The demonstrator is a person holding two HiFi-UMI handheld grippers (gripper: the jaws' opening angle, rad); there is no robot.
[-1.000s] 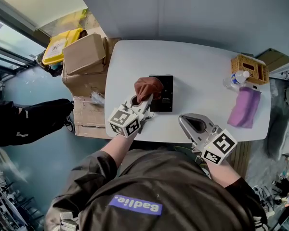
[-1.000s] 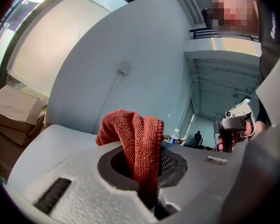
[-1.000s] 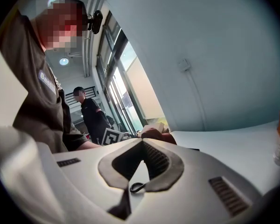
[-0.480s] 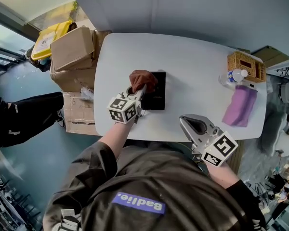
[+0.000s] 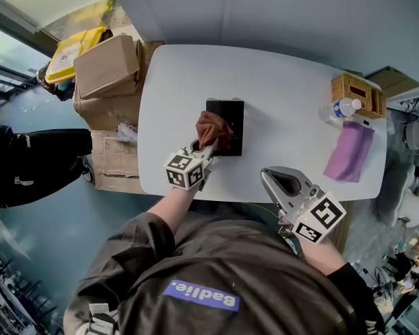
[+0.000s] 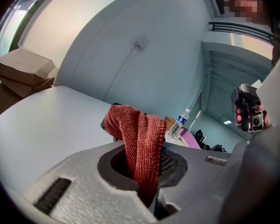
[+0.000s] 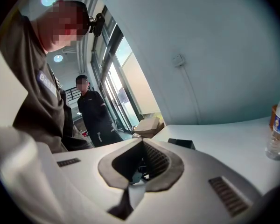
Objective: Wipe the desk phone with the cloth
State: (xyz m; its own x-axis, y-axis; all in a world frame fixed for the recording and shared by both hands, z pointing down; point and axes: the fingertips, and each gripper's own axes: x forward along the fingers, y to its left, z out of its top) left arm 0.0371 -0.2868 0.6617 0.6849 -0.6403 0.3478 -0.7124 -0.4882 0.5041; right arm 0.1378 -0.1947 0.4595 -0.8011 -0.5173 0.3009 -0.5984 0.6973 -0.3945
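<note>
A black desk phone (image 5: 230, 121) lies flat near the middle of the white table (image 5: 286, 124). A rust-red cloth (image 5: 213, 130) covers the phone's near left part. My left gripper (image 5: 208, 145) is shut on that cloth, which bunches up out of the jaws in the left gripper view (image 6: 139, 139) and hides most of the phone. My right gripper (image 5: 267, 175) hovers at the table's front edge, shut with nothing in it. In the right gripper view its jaws meet and the phone (image 7: 181, 143) shows beyond them.
At the table's right end are a wicker basket (image 5: 359, 95), a water bottle (image 5: 339, 110) and a purple cloth (image 5: 348, 152). Cardboard boxes (image 5: 108, 68) stand left of the table. A person in dark clothes (image 7: 95, 113) stands near them.
The left gripper has drawn the cloth along the phone's left side, from its far corner toward me. The right gripper has stayed where it was.
</note>
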